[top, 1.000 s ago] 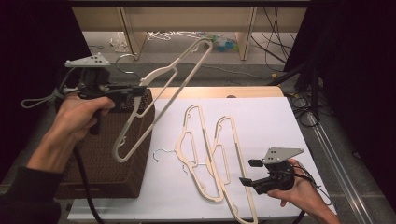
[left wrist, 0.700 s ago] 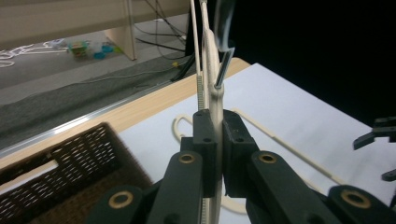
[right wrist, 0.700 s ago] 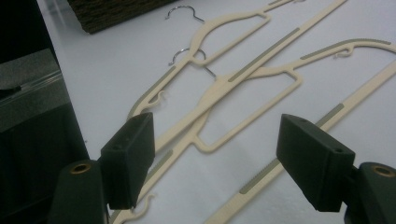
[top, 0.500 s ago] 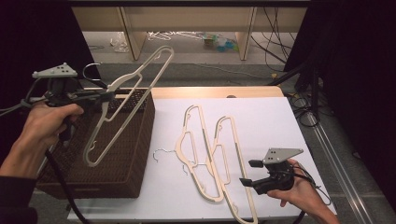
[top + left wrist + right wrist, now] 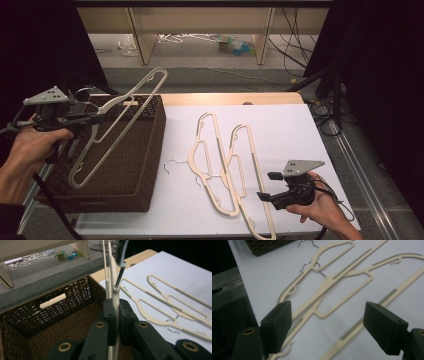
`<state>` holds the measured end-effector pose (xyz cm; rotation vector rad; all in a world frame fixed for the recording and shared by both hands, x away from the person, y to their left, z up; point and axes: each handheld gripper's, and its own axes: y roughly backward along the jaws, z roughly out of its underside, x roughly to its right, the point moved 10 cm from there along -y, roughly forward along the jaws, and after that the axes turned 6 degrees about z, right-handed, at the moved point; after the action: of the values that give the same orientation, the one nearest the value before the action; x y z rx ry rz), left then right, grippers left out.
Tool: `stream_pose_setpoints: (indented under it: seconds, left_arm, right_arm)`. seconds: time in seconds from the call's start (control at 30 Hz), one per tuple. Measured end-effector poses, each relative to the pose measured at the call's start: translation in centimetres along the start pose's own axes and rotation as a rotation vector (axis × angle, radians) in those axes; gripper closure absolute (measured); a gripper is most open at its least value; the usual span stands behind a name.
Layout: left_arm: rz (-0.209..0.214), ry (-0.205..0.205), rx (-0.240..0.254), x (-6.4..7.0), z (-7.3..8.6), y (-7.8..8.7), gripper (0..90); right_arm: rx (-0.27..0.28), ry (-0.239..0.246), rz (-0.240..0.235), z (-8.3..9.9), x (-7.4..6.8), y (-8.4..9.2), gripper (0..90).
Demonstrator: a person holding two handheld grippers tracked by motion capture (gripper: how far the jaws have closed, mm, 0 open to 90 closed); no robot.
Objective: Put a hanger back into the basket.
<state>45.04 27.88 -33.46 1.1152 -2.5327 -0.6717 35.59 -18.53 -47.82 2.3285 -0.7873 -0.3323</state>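
— Where could we pass on the white tabletop (image 5: 280, 125)?
— The far right stretch lies bare. Two cream hangers (image 5: 227, 165) sprawl across the middle, overlapping.
— And on the left?
— The wicker basket (image 5: 135, 165) blocks that side; its open top is crossed by a tilted hanger (image 5: 107, 135).

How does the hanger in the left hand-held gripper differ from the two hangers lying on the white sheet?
The held hanger is clamped in the left hand-held gripper and tilts in the air over the wicker basket; the two loose hangers lie flat on the white sheet, overlapping each other. The right hand-held gripper hovers open above them, gripping nothing. All three are the same cream plastic with metal hooks.
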Motion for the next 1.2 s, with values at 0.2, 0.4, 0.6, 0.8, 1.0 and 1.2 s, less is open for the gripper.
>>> stream_pose_setpoints:
  seconds: [0.2,0.4,0.6,0.8,1.0,1.2]
  left_arm:
    - [-0.013,-0.015,-0.047,-1.3,2.0,0.5,85.7]
    - [-0.03,-0.002,-0.078,-2.1,3.5,0.6,85.7]
    - [-0.033,0.003,-0.14,-3.2,5.5,0.0,85.7]
    - [-0.03,0.002,-0.196,-4.0,6.9,-0.6,85.7]
    - [-0.014,0.009,-0.243,-4.0,8.1,-2.0,85.7]
    - [-0.005,0.026,-0.257,-3.7,8.8,-3.8,85.6]
  right_arm:
    - [-0.011,-0.015,0.002,0.2,-0.1,0.0,24.0]
    - [-0.008,-0.013,-0.002,0.3,0.0,-0.1,23.8]
    - [-0.004,-0.007,0.002,0.3,0.0,-0.2,23.7]
    - [-0.012,-0.006,-0.004,0.4,-0.1,-0.3,23.7]
    - [-0.018,-0.013,-0.004,0.6,-0.1,-0.4,23.7]
    - [-0.018,-0.013,-0.002,0.7,-0.1,-0.5,23.8]
